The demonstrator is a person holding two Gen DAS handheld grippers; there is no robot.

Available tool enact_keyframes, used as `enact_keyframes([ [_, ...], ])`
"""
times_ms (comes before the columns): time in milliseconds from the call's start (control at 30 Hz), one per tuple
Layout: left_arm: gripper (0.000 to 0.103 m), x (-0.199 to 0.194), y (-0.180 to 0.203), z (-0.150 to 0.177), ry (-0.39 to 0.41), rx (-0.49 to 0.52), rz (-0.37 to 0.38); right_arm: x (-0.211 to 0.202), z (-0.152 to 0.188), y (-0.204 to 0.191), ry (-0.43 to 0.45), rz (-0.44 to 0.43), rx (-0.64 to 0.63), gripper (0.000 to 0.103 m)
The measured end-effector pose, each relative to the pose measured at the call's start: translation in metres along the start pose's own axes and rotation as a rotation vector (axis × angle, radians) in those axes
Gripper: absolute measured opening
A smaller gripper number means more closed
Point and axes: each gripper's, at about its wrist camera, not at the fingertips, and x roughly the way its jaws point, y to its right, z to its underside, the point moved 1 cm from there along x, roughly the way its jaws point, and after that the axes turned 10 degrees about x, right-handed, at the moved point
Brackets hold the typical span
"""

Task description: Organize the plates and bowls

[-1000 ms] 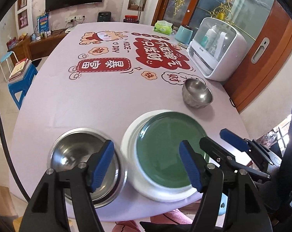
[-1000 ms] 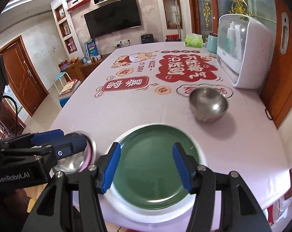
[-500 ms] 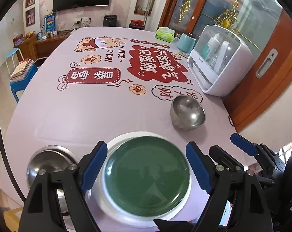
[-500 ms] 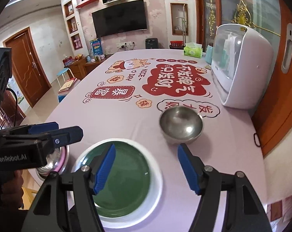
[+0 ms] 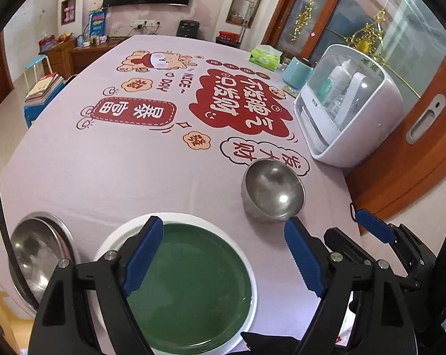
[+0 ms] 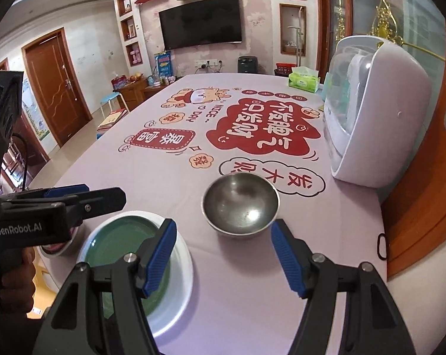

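Observation:
A green plate (image 5: 190,290) lies stacked on a white plate (image 5: 125,230) at the table's near edge; both show in the right wrist view (image 6: 119,242). A small steel bowl (image 5: 271,189) (image 6: 240,205) stands to their right. A larger steel bowl (image 5: 39,254) sits at the near left. My left gripper (image 5: 223,263) is open and empty above the green plate. My right gripper (image 6: 223,257) is open and empty, just in front of the small steel bowl.
A white domed dish cabinet (image 5: 347,106) (image 6: 373,109) stands at the table's right edge. A tissue box (image 5: 266,57) and a teal cup (image 5: 297,72) stand at the far end. The pink printed tablecloth (image 5: 119,159) covers the table.
Both grippers have moved right. The left went from over the large steel bowl to over the green plate. The right went from over the plate to the small steel bowl.

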Motion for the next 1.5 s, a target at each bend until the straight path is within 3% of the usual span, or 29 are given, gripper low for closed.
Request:
enact_keyframes([
  [267, 0.083, 0.020, 0.018, -0.015, -0.006, -0.014, -0.010, 0.004, -0.010, 0.030, 0.006, -0.006, 0.012, 0.067],
  [1067, 0.083, 0.124, 0.025, -0.043, -0.165, -0.034, -0.016, 0.097, -0.017, 0.085, -0.195, -0.070, 0.177, 0.066],
  [1267, 0.078, 0.147, 0.027, -0.041, -0.220, -0.036, 0.007, 0.110, -0.014, 0.091, -0.228, -0.070, 0.202, 0.052],
  [1433, 0.057, 0.159, 0.030, -0.040, -0.252, -0.029, 0.028, 0.115, -0.014, 0.092, -0.238, -0.077, 0.207, 0.040],
  [1500, 0.055, 0.162, 0.030, -0.039, -0.259, -0.033, 0.030, 0.116, -0.014, 0.090, -0.237, -0.079, 0.201, 0.037],
])
